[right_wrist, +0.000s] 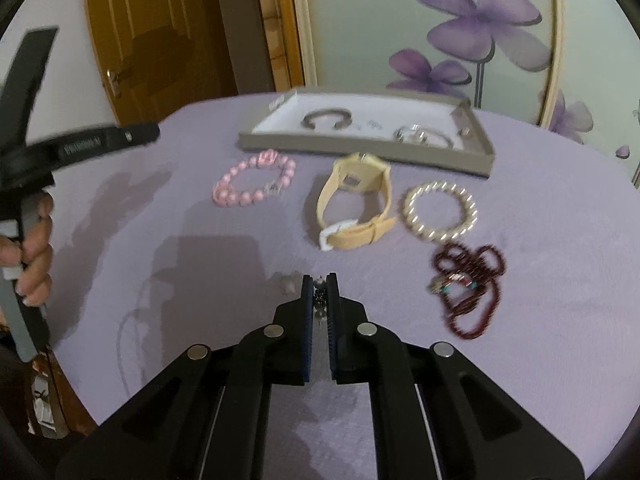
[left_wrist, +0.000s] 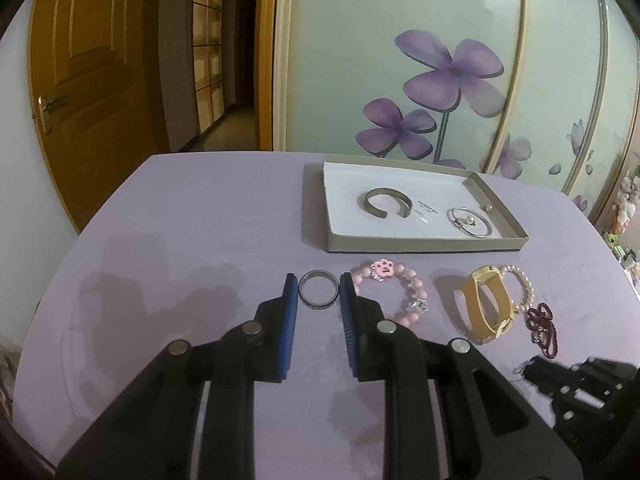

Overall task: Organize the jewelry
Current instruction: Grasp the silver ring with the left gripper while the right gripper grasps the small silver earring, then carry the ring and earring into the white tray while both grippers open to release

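While the left gripper [left_wrist: 319,292] clamps a dark metal ring [left_wrist: 318,290] between its blue pads, holding it just above the lilac tablecloth [left_wrist: 180,240], the right gripper [right_wrist: 319,292] is pinched tight on a small dark piece of jewelry [right_wrist: 319,300], too small and blurred to name. No earlier picture shows how either grip was made. Just right of the ring in the left wrist view lies a pink bead bracelet [left_wrist: 390,294] with a paw charm, its beads touching the outer side of the right-hand finger. Further right stands a tan wristwatch [left_wrist: 486,308] on its strap, then a pearl bracelet [left_wrist: 520,288] behind it and a tangle of dark red beads [left_wrist: 542,328] nearest the edge. Beyond this row sits a shallow grey tray [left_wrist: 424,242] with a white floor; in it lie an open metal cuff [left_wrist: 386,202], a thin silver bangle [left_wrist: 474,222] and a tiny item near the far right wall. From the right wrist view, the person's left hand [right_wrist: 34,256] grips the other tool's handle at the frame's left. Behind the table are a wooden door [left_wrist: 92,80] and a panel painted with purple flowers [left_wrist: 452,76].
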`<state>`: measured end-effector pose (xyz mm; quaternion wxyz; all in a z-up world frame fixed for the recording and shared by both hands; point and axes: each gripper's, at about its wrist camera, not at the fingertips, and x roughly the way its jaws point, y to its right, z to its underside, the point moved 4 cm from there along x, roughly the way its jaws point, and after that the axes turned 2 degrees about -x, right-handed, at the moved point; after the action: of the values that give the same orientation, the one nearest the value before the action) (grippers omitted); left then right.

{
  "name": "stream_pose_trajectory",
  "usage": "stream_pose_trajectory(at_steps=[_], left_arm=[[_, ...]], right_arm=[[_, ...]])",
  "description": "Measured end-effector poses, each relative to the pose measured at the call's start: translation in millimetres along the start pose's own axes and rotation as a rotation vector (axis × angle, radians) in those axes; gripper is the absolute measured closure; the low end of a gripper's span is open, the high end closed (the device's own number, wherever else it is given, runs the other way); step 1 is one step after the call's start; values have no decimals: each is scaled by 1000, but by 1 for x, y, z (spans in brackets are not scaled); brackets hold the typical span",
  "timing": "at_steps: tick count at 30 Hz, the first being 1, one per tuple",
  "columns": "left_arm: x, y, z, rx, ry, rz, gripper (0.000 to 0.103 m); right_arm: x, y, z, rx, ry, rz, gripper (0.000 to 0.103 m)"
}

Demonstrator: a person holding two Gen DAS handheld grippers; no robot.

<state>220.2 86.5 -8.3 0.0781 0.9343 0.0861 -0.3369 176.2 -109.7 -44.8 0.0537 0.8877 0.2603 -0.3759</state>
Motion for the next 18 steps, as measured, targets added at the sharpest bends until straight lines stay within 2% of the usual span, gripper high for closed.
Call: stream_pose_trajectory(at_steps=[10, 18], left_arm=[[10, 21, -14, 24, 8, 15, 81], [30, 41, -34, 33, 15, 27, 81]], right_arm=[[-31, 32, -32, 29, 123, 41, 97], [-32, 59, -69, 28, 194, 81, 97]])
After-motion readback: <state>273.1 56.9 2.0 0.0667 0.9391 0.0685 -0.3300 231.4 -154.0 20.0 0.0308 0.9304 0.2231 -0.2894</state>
